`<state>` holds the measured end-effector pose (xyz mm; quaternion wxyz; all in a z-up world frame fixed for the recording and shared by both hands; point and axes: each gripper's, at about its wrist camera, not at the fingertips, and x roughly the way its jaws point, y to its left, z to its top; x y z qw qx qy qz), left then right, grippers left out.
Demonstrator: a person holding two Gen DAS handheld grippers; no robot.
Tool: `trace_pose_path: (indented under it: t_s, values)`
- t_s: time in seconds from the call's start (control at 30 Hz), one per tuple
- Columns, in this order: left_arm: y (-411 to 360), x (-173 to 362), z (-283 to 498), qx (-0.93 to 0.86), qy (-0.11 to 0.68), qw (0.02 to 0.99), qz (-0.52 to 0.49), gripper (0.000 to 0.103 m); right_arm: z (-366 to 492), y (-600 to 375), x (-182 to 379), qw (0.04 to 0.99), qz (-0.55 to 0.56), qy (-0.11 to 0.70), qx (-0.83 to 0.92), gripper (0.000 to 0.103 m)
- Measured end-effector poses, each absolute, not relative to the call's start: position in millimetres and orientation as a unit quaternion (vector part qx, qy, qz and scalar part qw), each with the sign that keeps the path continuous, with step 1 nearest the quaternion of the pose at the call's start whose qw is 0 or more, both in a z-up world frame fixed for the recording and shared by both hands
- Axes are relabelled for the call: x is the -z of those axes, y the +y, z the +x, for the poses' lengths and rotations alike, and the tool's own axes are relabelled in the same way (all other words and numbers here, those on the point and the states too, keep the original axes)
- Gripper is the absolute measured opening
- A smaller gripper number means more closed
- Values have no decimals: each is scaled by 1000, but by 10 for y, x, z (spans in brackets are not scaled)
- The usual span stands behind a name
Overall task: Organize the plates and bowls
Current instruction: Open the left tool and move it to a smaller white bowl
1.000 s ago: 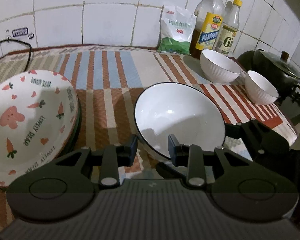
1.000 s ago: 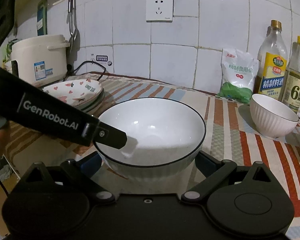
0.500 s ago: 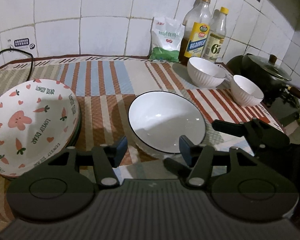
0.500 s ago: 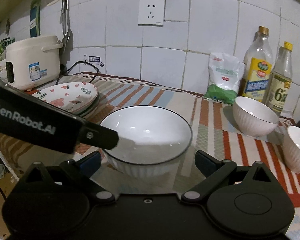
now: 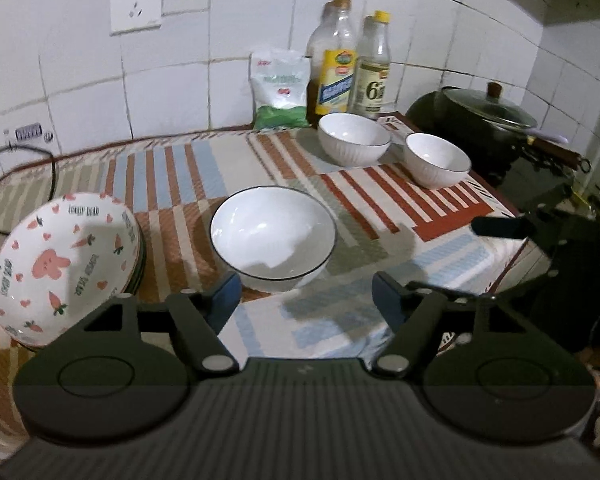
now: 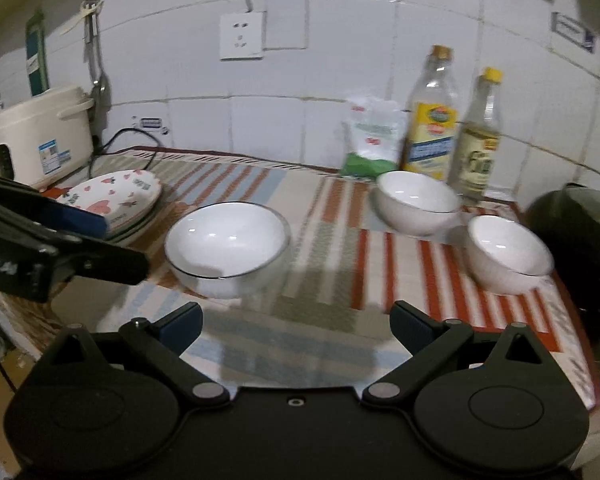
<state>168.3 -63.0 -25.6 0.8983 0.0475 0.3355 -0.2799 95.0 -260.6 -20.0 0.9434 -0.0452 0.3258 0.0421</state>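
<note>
Bowls are kept apart from the plates: the black-rimmed bowl [image 5: 272, 234] is set upright mid-cloth, beside the carrot-print plate stack [image 5: 66, 268], presumably awaiting the two small bowls [image 5: 354, 136] near the bottles. The left gripper [image 5: 306, 294] is seen opening, empty; the right gripper [image 6: 296, 320] is spread, empty.

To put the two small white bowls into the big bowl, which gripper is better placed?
Probably the right gripper: the small bowls lie on its side, while the left gripper, jaws opening and empty, faces the big bowl and the plates.
</note>
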Motion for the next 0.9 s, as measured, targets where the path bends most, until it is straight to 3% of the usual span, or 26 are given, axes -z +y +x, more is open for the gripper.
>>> trace_pose_path:
  t_s: [0.43,0.73,0.9]
  values:
    - [-1053,-46,1387,300,286,905,97,92,460,-3182,-152,961,-11,268,-69,101]
    - [-1589,-7,1529,346,259,899,68,94,440,-3682,-86,977,-27,209,-44,101]
    - [-1980,140,1726,377,254,890,42,94,651,-3955,45,974,-39,219,-37,101]
